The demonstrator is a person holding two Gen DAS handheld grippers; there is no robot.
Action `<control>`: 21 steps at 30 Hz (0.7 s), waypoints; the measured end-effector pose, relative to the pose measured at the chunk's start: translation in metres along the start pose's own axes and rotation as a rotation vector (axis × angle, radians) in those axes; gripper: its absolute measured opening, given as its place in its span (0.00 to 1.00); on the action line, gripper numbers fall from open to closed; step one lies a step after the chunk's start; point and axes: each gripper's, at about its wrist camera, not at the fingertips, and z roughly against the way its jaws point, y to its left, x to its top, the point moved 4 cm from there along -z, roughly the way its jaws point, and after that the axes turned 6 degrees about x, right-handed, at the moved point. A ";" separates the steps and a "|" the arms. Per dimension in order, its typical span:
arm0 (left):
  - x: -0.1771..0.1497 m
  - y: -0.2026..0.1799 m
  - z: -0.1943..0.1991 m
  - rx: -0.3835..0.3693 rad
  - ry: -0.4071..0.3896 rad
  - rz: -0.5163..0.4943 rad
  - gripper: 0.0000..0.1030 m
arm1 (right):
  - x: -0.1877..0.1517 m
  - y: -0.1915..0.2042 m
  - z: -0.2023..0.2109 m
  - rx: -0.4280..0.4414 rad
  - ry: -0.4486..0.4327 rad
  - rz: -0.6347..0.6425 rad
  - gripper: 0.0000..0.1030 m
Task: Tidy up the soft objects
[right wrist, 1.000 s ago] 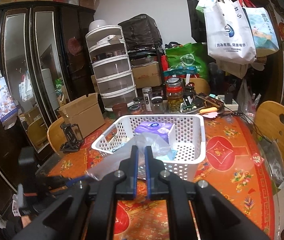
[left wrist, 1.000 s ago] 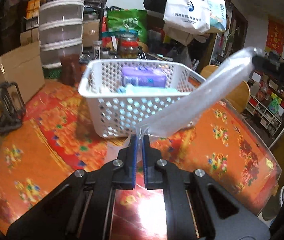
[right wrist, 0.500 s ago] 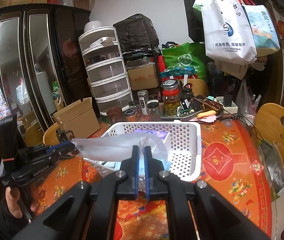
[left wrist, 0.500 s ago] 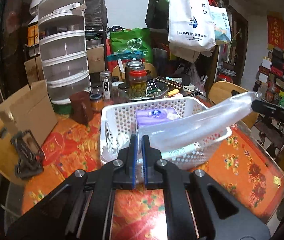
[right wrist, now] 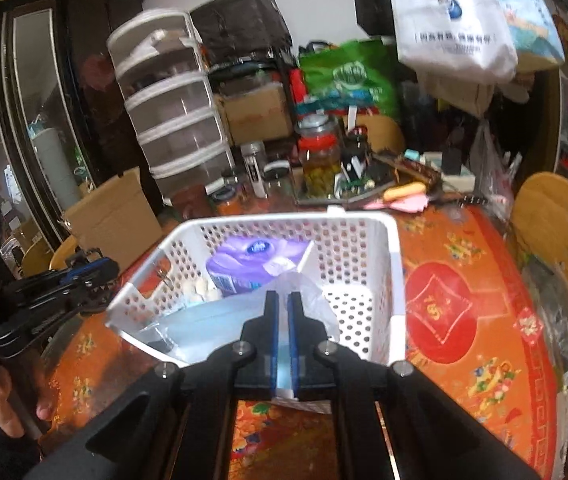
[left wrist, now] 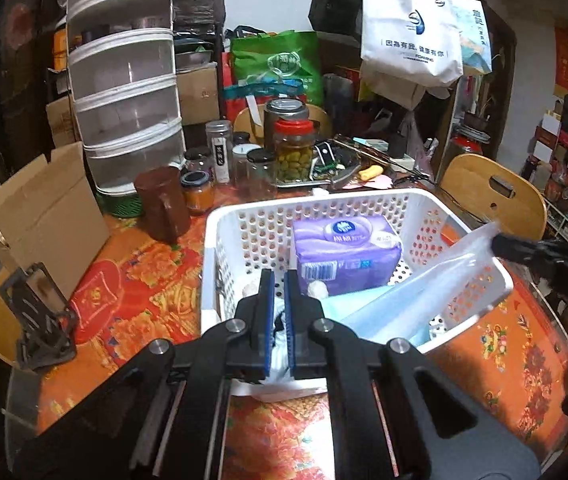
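Note:
A clear plastic bag (left wrist: pixel 411 300) with pale blue soft stuff inside stretches between both grippers and sags into the white perforated basket (left wrist: pixel 212 248). My left gripper (left wrist: pixel 279 280) is shut on the bag's near end. My right gripper (left wrist: pixel 497 242) pinches its far end at the basket's right rim. In the right wrist view, the right gripper (right wrist: pixel 282 298) is shut on the bag (right wrist: pixel 220 320), and the left gripper (right wrist: pixel 110 270) holds it over the basket's (right wrist: pixel 395 280) left corner. A purple tissue pack (left wrist: pixel 347 256) (right wrist: pixel 252 264) lies in the basket beyond the bag.
Glass jars (left wrist: pixel 291 148), a brown canister (left wrist: pixel 162 204), a cardboard box (left wrist: pixel 44 216) and stacked clear drawers (left wrist: pixel 124 92) crowd the table's far side. A black stand (left wrist: pixel 40 320) sits at left. Wooden chairs (left wrist: pixel 491 196) flank the red-orange tablecloth (right wrist: pixel 443 312). A hand (right wrist: pixel 4 396) grips the left tool.
Both grippers carried the stretched bag from in front of the basket to above it, and the bag now dips inside. Both stayed shut on it.

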 end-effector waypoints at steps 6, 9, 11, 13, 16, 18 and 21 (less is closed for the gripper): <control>-0.016 -0.005 -0.008 -0.022 0.016 -0.015 0.80 | -0.016 -0.010 -0.028 -0.061 0.100 0.004 0.35; -0.023 -0.006 -0.005 -0.008 -0.008 -0.021 0.92 | -0.019 -0.009 -0.023 -0.080 0.080 0.032 0.88; -0.023 -0.008 0.001 0.013 -0.047 -0.037 0.93 | -0.022 -0.007 -0.017 -0.086 0.071 0.044 0.89; -0.024 -0.011 0.002 0.007 -0.039 -0.042 0.93 | -0.023 -0.005 -0.012 -0.090 0.063 0.042 0.96; -0.027 -0.014 0.005 0.004 -0.024 -0.053 0.95 | -0.030 -0.001 0.004 -0.083 0.034 0.042 0.99; -0.033 -0.017 0.011 -0.007 -0.021 -0.056 0.97 | -0.035 0.002 0.017 -0.068 0.005 0.030 1.00; -0.046 -0.019 0.024 -0.043 -0.009 -0.038 1.00 | -0.045 0.012 0.040 -0.041 -0.048 0.025 1.00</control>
